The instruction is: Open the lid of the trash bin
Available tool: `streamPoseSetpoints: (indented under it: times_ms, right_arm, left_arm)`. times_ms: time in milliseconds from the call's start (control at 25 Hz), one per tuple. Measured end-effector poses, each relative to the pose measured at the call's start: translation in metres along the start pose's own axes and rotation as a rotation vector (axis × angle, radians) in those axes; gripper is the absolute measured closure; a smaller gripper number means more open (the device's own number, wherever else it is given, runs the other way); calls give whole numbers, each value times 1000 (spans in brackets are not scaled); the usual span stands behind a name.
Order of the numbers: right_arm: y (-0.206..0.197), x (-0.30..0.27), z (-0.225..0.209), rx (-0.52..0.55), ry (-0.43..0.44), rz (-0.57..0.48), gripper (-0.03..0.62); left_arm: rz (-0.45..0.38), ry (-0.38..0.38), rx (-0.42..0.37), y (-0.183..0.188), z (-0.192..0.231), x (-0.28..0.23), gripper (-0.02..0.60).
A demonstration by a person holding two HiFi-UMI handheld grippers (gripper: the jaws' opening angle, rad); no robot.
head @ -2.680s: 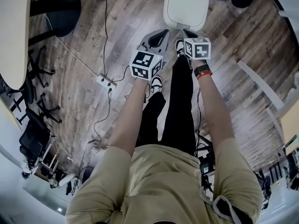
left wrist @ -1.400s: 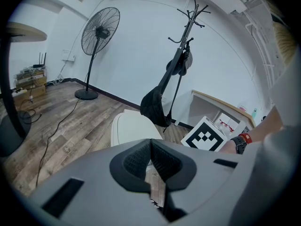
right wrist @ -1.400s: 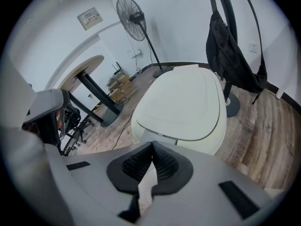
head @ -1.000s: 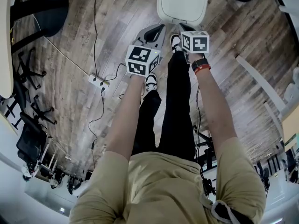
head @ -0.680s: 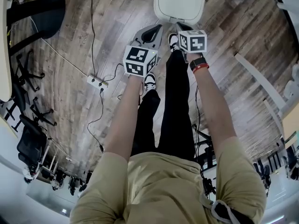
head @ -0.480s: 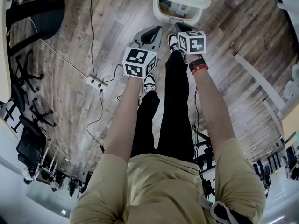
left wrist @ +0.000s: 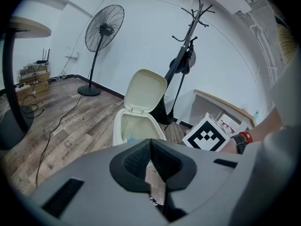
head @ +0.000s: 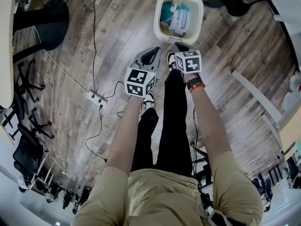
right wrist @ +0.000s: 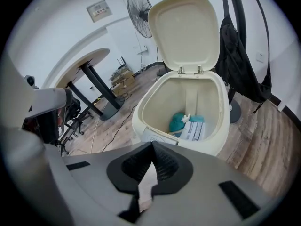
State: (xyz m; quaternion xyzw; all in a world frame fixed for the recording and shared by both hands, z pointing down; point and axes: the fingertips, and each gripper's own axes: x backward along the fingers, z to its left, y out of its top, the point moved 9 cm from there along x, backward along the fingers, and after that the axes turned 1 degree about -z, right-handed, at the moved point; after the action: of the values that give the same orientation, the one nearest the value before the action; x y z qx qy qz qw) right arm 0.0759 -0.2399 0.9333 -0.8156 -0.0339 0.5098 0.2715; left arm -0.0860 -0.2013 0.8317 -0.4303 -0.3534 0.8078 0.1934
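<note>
A wood-plank floor (head: 117,27) carries everything here. A white power strip (head: 94,98) lies on it toward the left side, with thin black cables (head: 95,41) running from it toward the floor's far edge. At the floor's left edge stands a round table with a pale top (head: 7,41) on a black leg and a round black base (head: 49,13). Black office chairs (head: 28,126) cluster nearer along that same edge. By the far white wall (left wrist: 150,27) a black pedestal fan (left wrist: 104,29) stands upright. Right of it is a black coat stand (left wrist: 190,27) with a dark bag (left wrist: 184,60) hanging from it. A low white shelf (left wrist: 221,105) sits against the wall further right.
</note>
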Motion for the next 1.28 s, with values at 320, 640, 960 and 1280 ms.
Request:
streamPoseSetpoints:
  times_ms: [320, 640, 960, 1280]
  right_arm:
    - [5, 10, 1, -30, 15, -18, 579]
    - [25, 52, 12, -50, 3, -72, 579]
    - [46, 114, 24, -79, -14, -122, 579]
    - [65, 168, 45, -75, -36, -188, 579]
  left_arm:
    - [-7, 10, -8, 10, -2, 9, 560]
    - [-32, 16, -22, 39, -15, 27, 560]
    - [-51, 11, -28, 77, -39, 61, 560]
    - [-68, 45, -72, 108, -67, 92, 560]
